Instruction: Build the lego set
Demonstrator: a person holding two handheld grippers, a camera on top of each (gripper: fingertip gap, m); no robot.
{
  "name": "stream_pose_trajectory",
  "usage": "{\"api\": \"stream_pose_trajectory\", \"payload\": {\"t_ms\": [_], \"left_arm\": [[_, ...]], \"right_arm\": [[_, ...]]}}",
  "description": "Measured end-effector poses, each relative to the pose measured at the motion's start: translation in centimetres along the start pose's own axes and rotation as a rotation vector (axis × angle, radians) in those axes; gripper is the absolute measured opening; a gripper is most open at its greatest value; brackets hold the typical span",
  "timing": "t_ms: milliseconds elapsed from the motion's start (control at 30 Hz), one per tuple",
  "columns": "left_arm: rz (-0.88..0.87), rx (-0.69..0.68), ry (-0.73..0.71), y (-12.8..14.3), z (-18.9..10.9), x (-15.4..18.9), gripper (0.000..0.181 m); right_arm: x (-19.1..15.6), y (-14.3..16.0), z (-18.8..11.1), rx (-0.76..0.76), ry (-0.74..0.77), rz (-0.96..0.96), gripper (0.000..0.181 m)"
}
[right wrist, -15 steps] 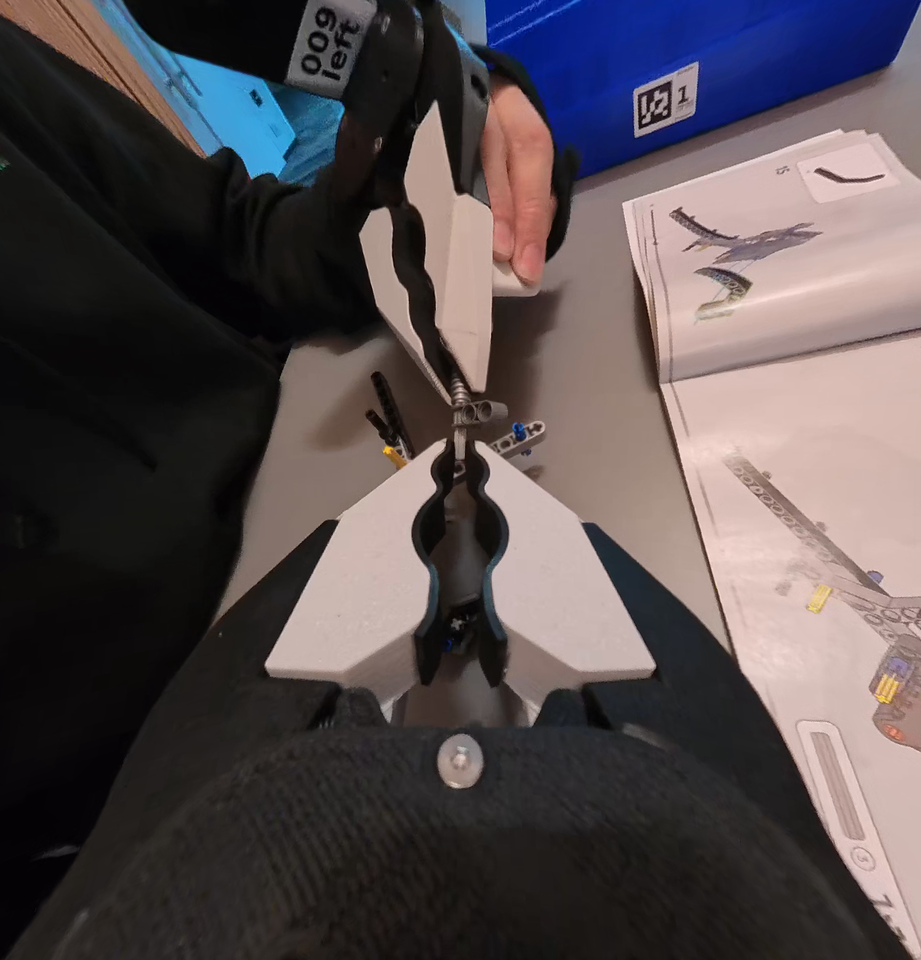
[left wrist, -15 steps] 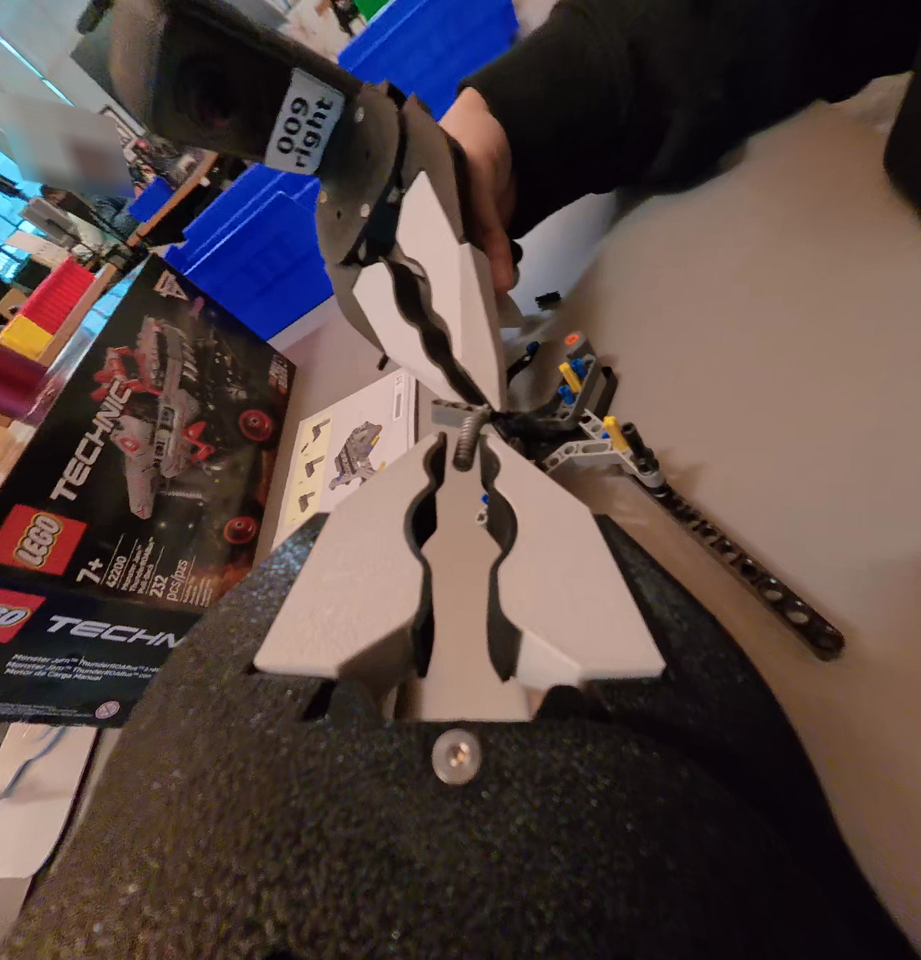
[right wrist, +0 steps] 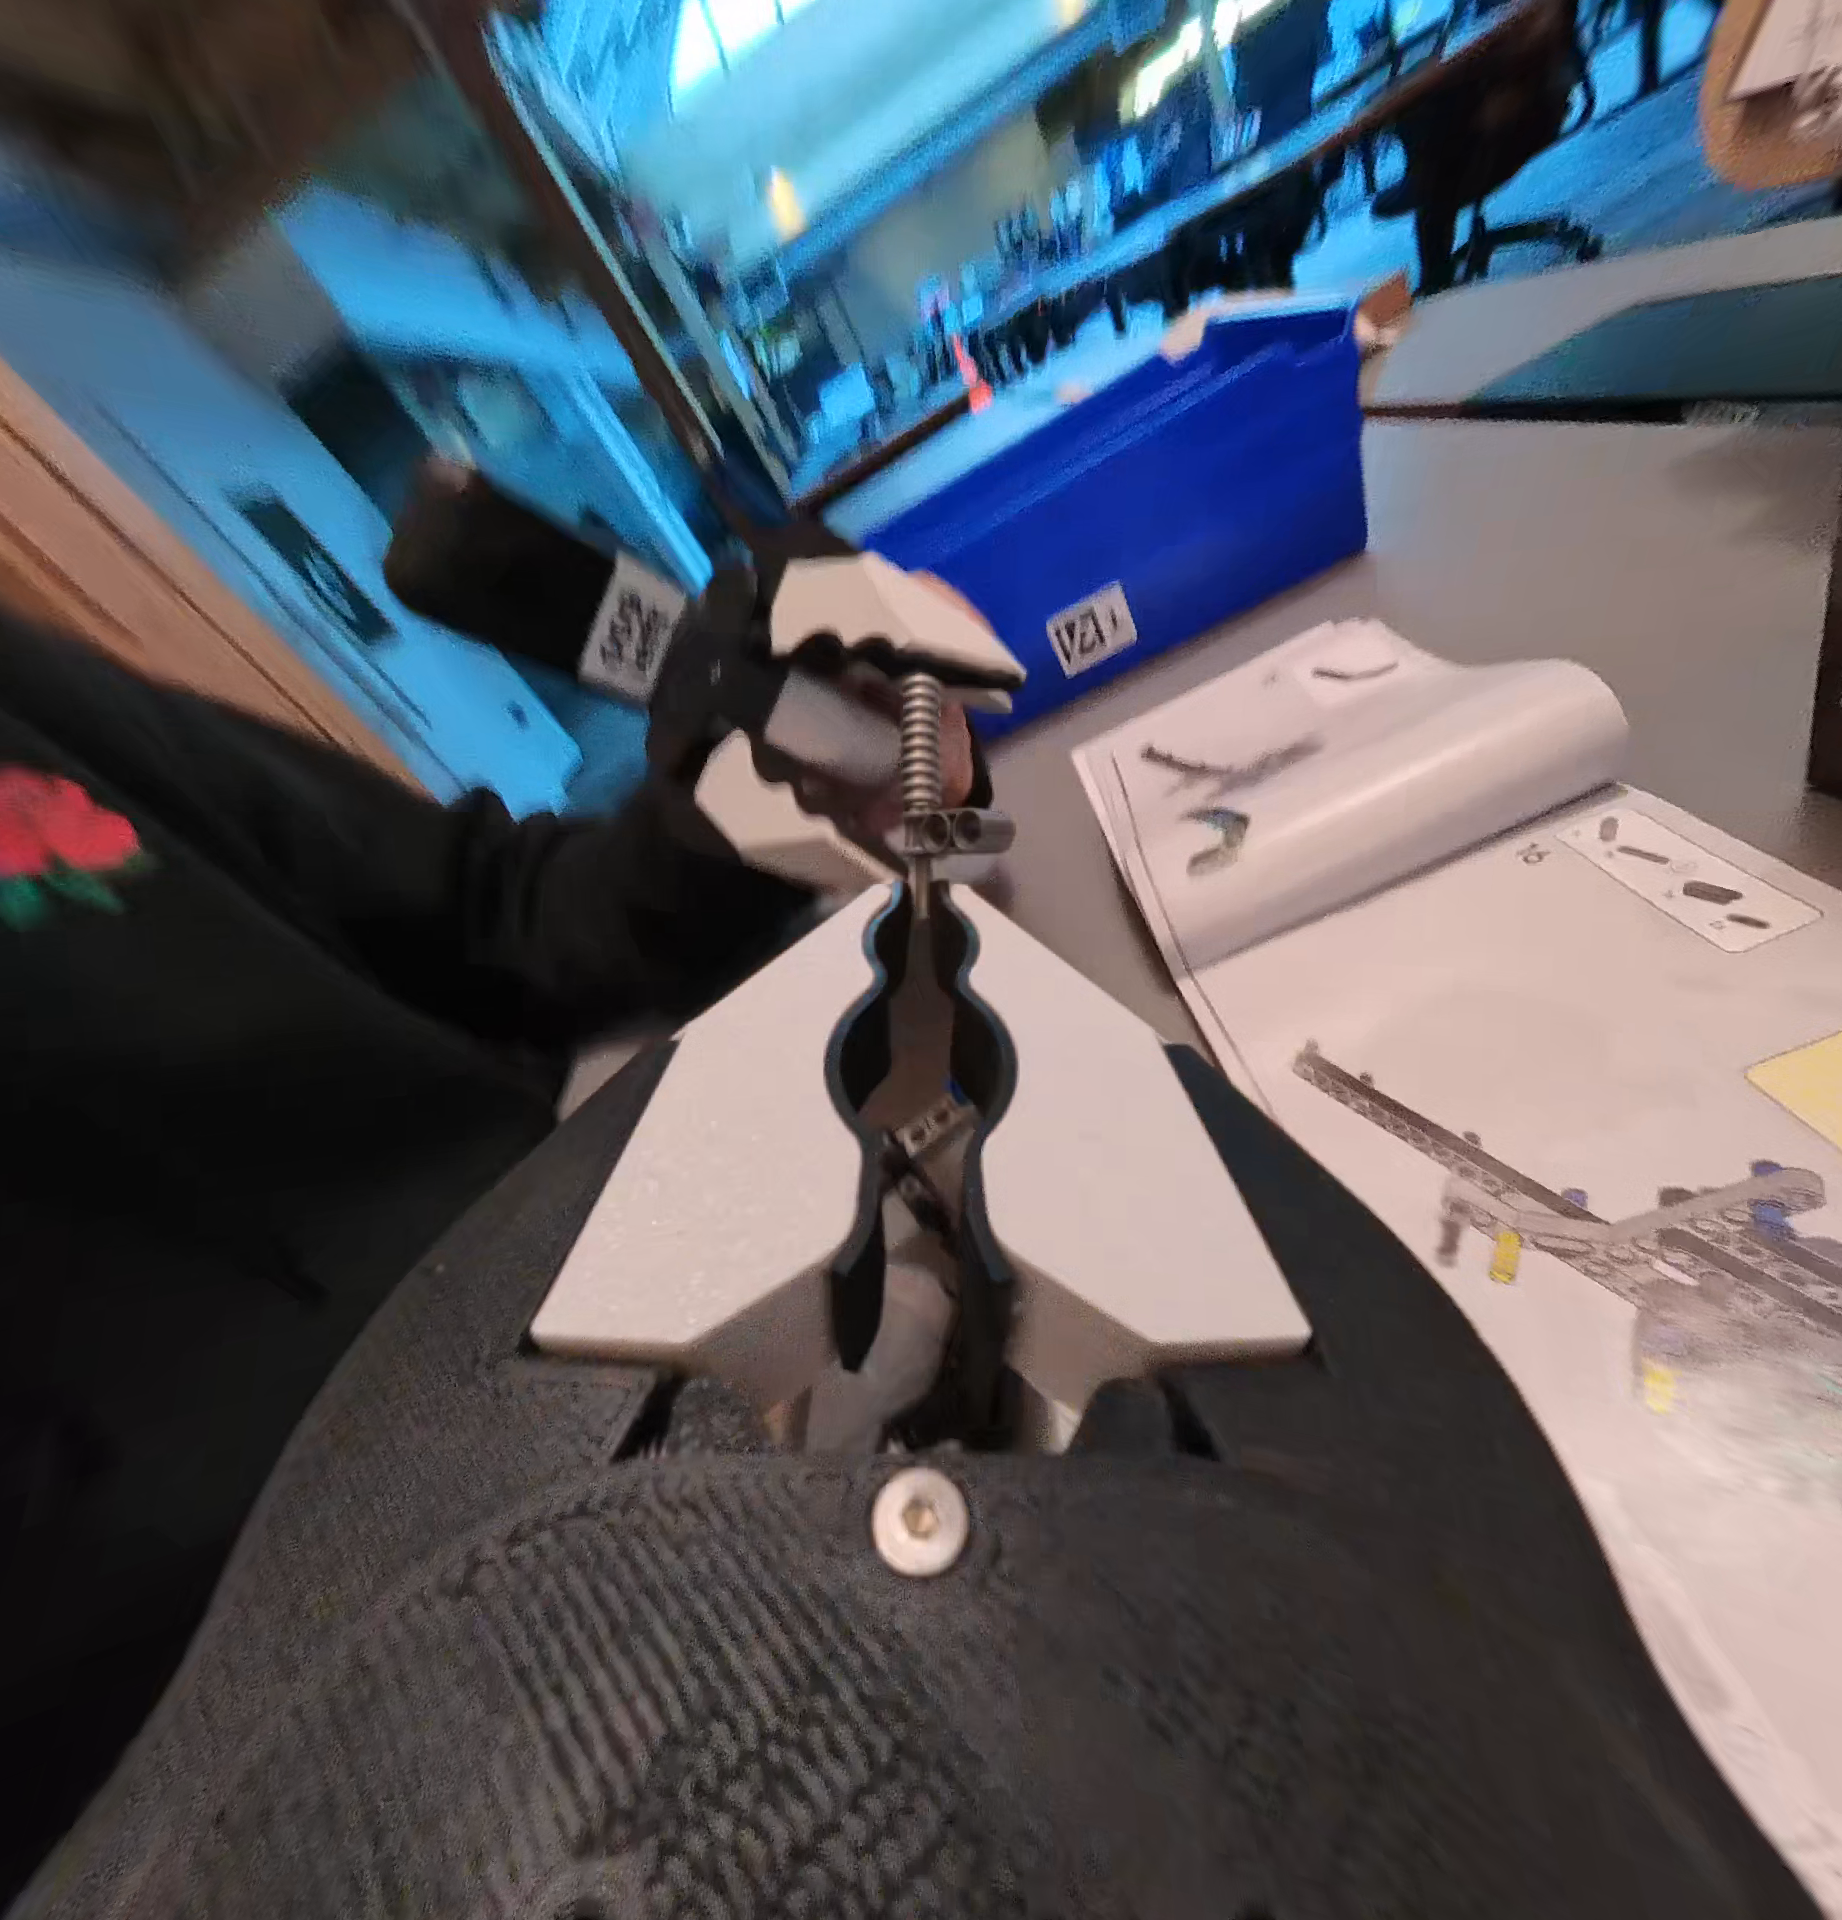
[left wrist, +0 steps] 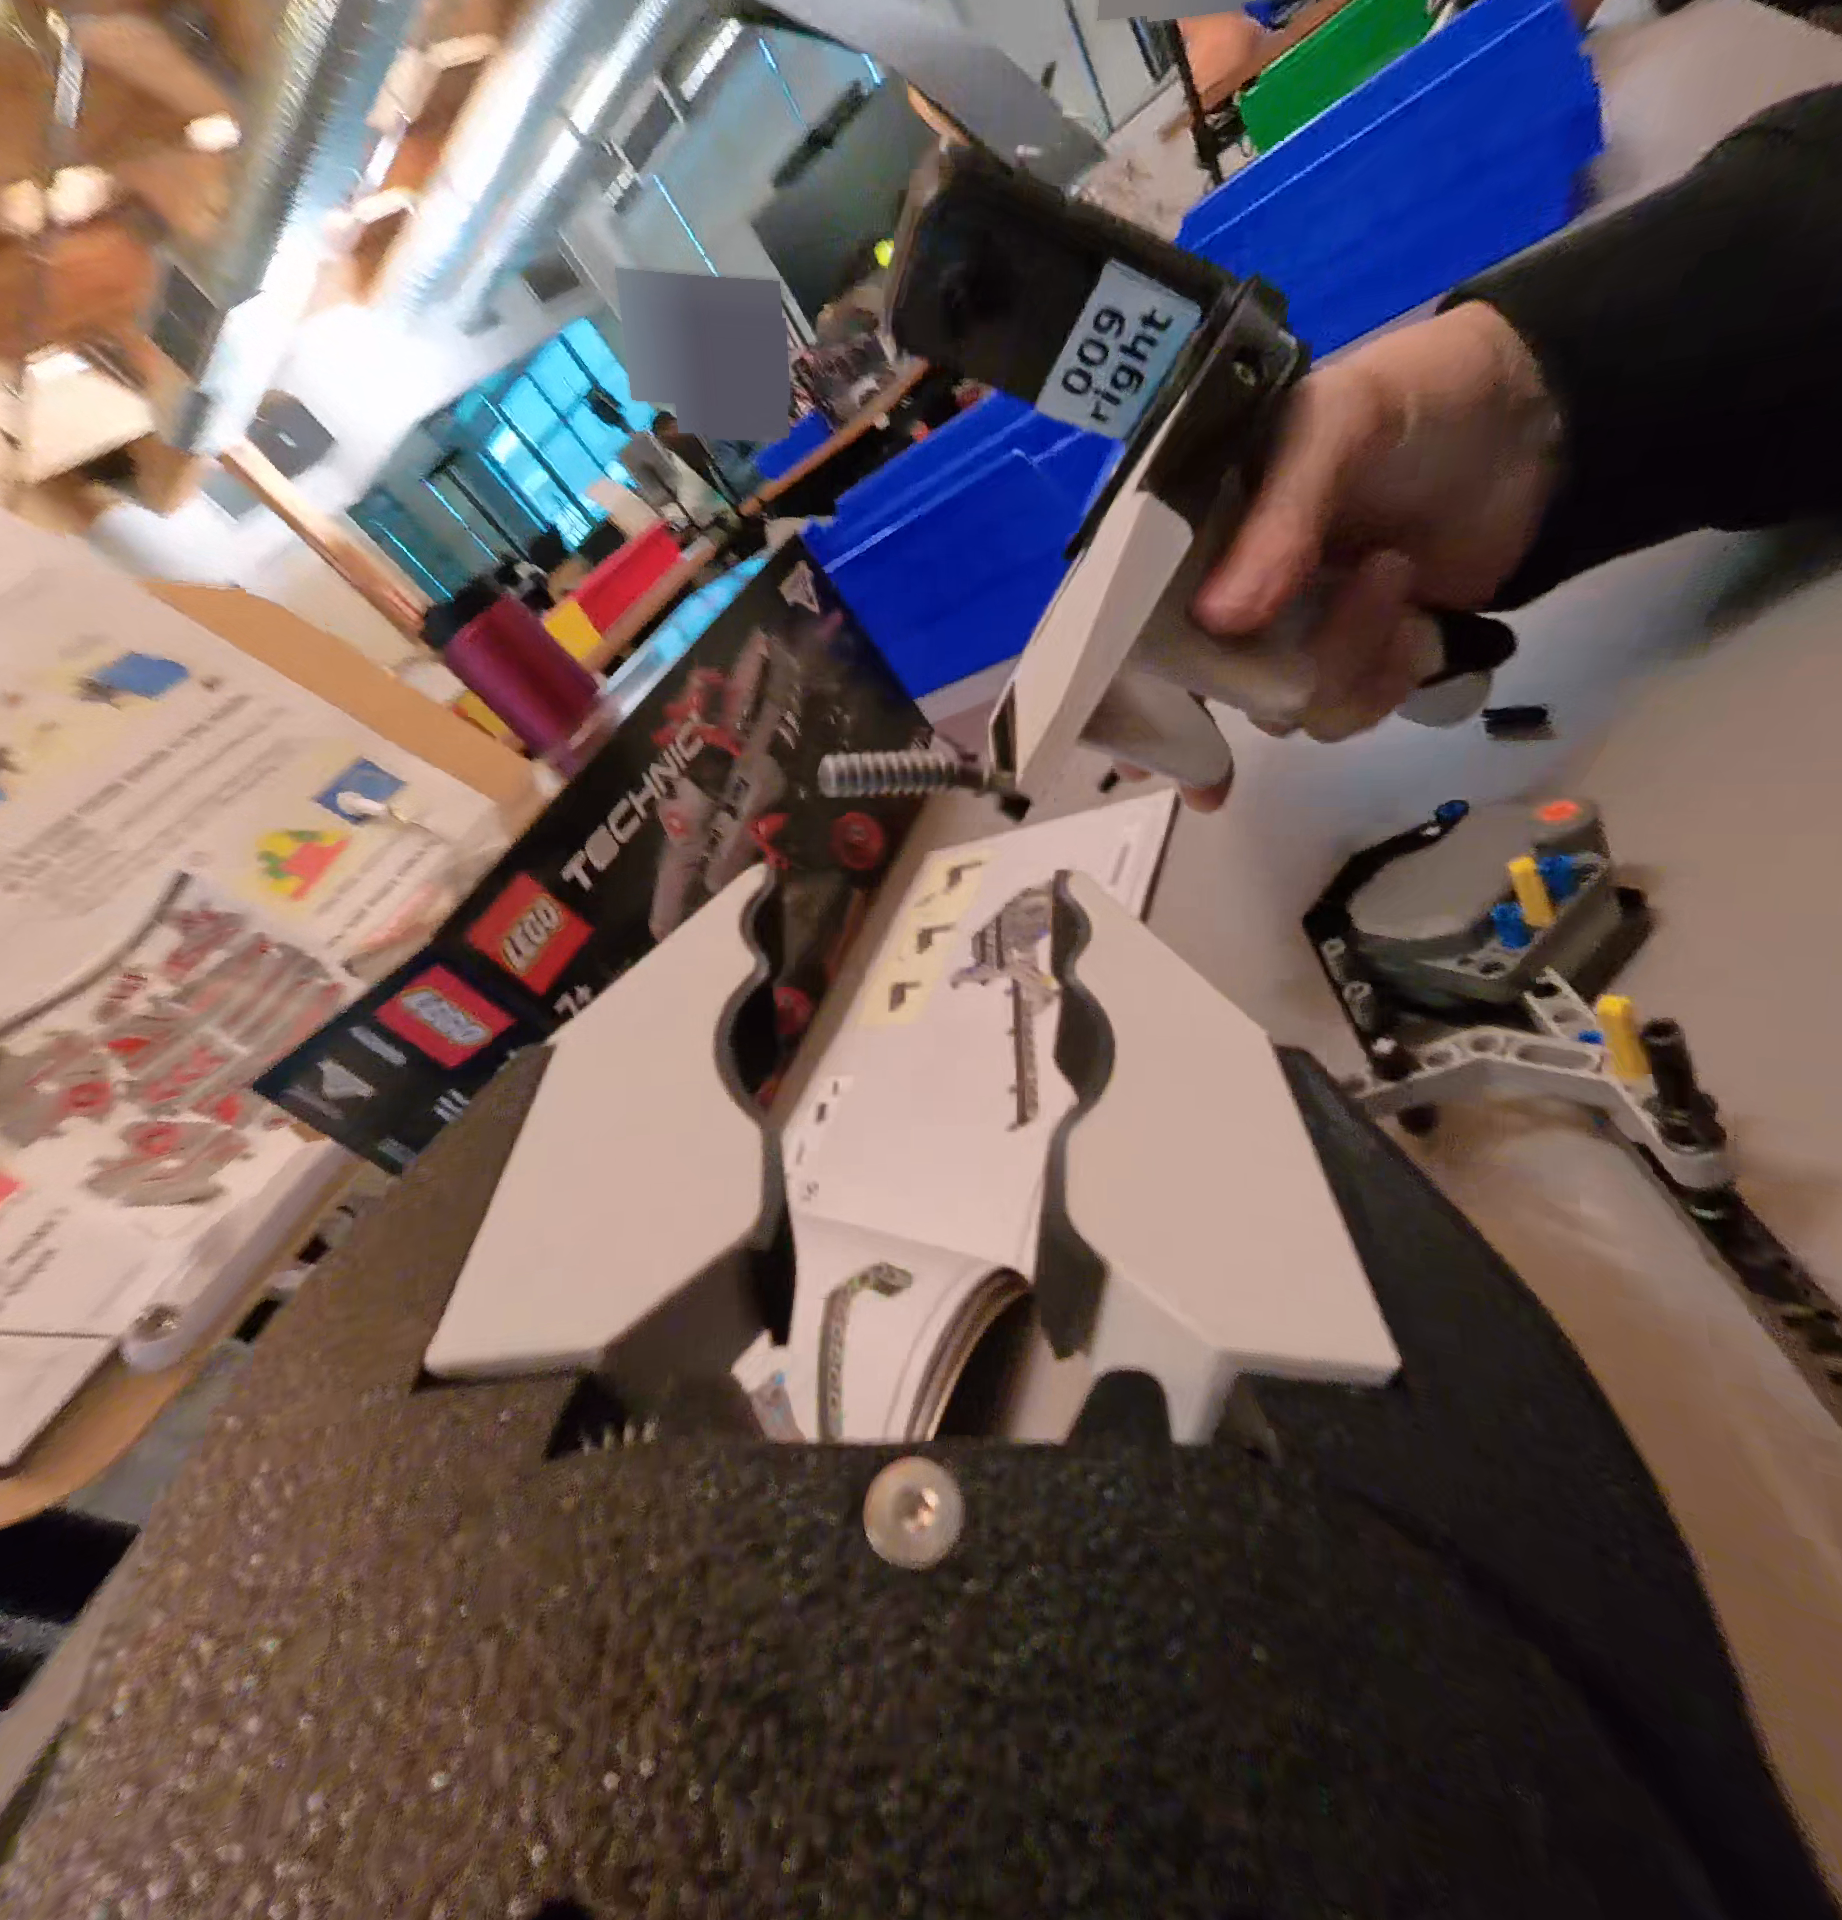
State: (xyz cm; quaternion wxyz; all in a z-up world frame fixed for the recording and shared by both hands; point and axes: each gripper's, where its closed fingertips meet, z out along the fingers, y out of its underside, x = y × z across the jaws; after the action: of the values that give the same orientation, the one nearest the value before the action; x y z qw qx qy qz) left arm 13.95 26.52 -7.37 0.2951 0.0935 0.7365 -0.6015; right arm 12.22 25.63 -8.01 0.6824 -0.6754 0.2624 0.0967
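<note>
My right gripper (right wrist: 922, 896) is shut on the thin axle of a grey spring piece (right wrist: 922, 750), which has a small grey connector (right wrist: 961, 828) at its base and is held in the air. In the left wrist view the right gripper (left wrist: 1003, 792) holds the spring piece (left wrist: 889, 774) pointing left, above the booklet. My left gripper (left wrist: 917, 894) is open and empty, a little below and apart from the spring. The partly built model (left wrist: 1499, 956), a grey round body with yellow and blue pins on a long black beam, lies on the table to the right.
The open instruction booklet (left wrist: 1000, 1049) lies under my left gripper and also shows in the right wrist view (right wrist: 1519, 1039). The dark set box (left wrist: 678, 831) lies to the left, with blue bins (left wrist: 948, 561) behind it. Printed sheets (left wrist: 148, 831) lie far left. A blue bin (right wrist: 1125, 499) stands beyond the booklet. My two grippers' fingertips are within a few centimetres of each other.
My left gripper has let go of the spring piece, opened wide and drawn back. My right gripper has kept the spring piece and lifted it off the model.
</note>
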Motion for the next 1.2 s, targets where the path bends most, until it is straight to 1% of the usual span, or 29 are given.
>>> {"api": "stream_pose_trajectory", "payload": {"t_ms": [33,67,167,200,233,267,300,333,433,533,600,667,733,900,933,967,1000,1100,1200], "left_arm": [[0.041,0.005,-0.014,-0.4,0.1,0.3,0.055],[0.084,-0.005,-0.054,-0.6,0.3,0.1,0.063],[0.214,0.000,-0.142,-2.0,0.4,0.2,0.068],[0.246,-0.001,-0.178,-2.5,0.4,0.1,0.066],[0.284,-0.014,-0.206,-2.7,0.4,-0.1,0.065],[0.325,-0.018,-0.244,-3.0,0.3,-0.3,0.061],[0.364,-0.022,-0.285,-3.2,0.1,-0.6,0.054],[0.394,-0.024,-0.307,-3.4,0.0,-0.8,0.052],[0.456,-0.010,-0.369,-4.0,-0.5,-1.2,0.045],[0.416,-0.052,-0.335,-3.2,0.0,-1.1,0.052],[0.405,-0.046,-0.330,-3.1,0.1,-1.0,0.052],[0.404,-0.045,-0.338,-3.2,0.0,-1.3,0.056],[0.391,-0.044,-0.328,-3.2,0.0,-1.3,0.056],[0.411,-0.050,-0.297,-3.1,0.2,-0.9,0.062],[0.408,-0.050,-0.292,-3.1,0.3,-0.8,0.061],[0.411,-0.057,-0.274,-2.9,0.4,-0.6,0.054],[0.406,-0.065,-0.263,-2.8,0.4,-0.5,0.052],[0.397,-0.080,-0.224,-2.3,0.6,-0.2,0.047],[0.393,-0.074,-0.222,-2.3,0.6,-0.1,0.047]], "right_arm": [[0.1,-0.5,0.1,0.040,0.005,0.027,0.003],[-0.2,-0.4,0.2,0.046,-0.016,0.030,0.003],[-1.0,-0.5,0.9,0.068,-0.047,0.028,0.003],[-1.3,-0.4,1.1,0.065,-0.070,0.040,0.003],[-1.3,-0.6,1.2,0.087,-0.064,0.050,0.003],[-1.6,-1.1,1.2,0.125,-0.079,0.053,0.003],[-2.3,-1.5,1.1,0.153,-0.127,0.068,0.003],[-2.7,-1.9,1.0,0.176,-0.163,0.097,0.003],[-2.8,-2.7,1.0,0.238,-0.170,0.139,0.003],[-2.9,-3.0,1.0,0.276,-0.178,0.162,0.003],[-2.8,-2.6,1.4,0.255,-0.144,0.121,0.003],[-3.5,-2.0,1.8,0.200,-0.166,0.077,0.003],[-3.6,-1.8,2.0,0.188,-0.148,0.051,0.003],[-3.2,-1.5,2.0,0.161,-0.131,0.057,0.003],[-3.1,-1.3,2.0,0.152,-0.122,0.051,0.003],[-3.1,-1.2,2.1,0.141,-0.119,0.049,0.003],[-3.1,-1.2,2.1,0.147,-0.118,0.050,0.003],[-2.9,-0.9,2.2,0.125,-0.108,0.036,0.003],[-2.8,-0.6,2.2,0.107,-0.098,0.030,0.003]]}}
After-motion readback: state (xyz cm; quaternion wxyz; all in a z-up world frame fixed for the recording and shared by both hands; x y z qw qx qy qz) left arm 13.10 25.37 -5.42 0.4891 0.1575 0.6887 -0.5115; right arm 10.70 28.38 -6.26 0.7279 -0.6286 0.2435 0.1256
